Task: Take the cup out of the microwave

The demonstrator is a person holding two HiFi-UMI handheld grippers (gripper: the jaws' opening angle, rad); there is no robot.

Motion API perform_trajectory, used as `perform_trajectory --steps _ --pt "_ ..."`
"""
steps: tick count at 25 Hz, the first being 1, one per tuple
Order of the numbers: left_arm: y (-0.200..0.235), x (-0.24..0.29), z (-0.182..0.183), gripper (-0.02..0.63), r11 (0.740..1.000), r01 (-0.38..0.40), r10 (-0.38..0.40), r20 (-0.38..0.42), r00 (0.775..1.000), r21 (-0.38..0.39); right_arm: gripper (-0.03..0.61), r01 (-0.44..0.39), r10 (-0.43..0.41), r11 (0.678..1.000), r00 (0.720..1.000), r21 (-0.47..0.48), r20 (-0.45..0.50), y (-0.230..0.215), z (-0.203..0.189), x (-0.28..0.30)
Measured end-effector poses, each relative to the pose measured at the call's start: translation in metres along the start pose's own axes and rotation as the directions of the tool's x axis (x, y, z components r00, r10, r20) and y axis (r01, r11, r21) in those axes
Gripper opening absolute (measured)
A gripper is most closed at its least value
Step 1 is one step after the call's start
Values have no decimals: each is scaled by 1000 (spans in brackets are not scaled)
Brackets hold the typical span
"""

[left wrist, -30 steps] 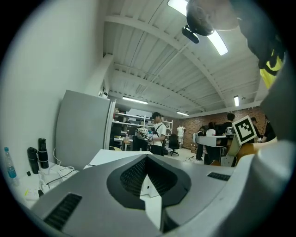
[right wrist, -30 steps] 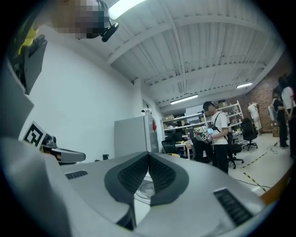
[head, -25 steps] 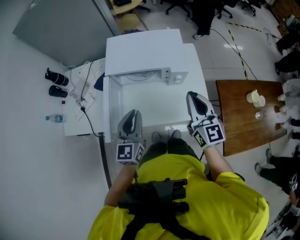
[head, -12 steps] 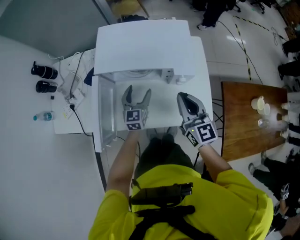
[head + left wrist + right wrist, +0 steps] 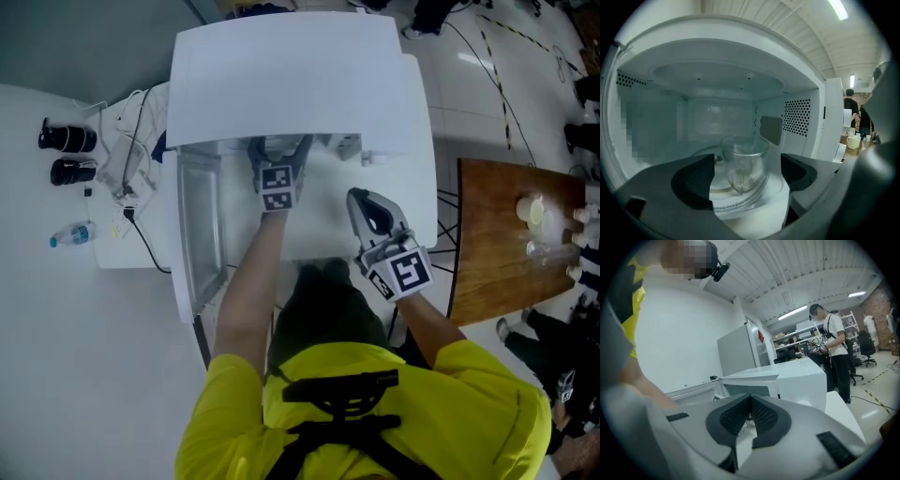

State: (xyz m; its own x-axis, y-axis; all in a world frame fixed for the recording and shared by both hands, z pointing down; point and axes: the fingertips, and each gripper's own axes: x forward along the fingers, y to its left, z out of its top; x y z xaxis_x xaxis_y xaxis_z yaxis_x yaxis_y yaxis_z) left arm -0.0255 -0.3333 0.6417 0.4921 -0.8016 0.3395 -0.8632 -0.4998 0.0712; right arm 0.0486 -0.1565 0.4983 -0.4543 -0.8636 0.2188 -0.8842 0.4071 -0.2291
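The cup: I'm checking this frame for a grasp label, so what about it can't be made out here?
Head view: the microwave roof hides the cup and the tips of the left gripper.
Left gripper view: jaws opening, cup seen between them untouched; its contents too blurred.
Right gripper view: no cup shows; the shut right gripper covers the foreground.

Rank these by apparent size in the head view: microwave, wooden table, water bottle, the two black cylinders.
1. microwave, largest by far, though its top is also nearest the camera.
2. wooden table.
3. black cylinders, the two looking alike, so not ranked against each other.
4. water bottle, slimmer and shorter.
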Motion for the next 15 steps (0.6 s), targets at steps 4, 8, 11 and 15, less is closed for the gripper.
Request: perform_trajectory --steps 4,8,11,15 --pt "11 15 2 431 1000 -19 19 17 1000 2 5 -4 4 1000 1000 7 -6 1 -3 0" --pt "13 21 3 422 998 -59 59 13 998 5 5 8 -7 1000 1000 17 -23 -7 -9 -3" --pt "11 24 2 354 995 -94 95 0 996 31 5 15 -14 1000 999 24 -28 -10 -9 -2" --pt "11 24 3 347 993 -106 106 2 994 41 5 28 -28 999 999 27 -22 -10 -6 -1"
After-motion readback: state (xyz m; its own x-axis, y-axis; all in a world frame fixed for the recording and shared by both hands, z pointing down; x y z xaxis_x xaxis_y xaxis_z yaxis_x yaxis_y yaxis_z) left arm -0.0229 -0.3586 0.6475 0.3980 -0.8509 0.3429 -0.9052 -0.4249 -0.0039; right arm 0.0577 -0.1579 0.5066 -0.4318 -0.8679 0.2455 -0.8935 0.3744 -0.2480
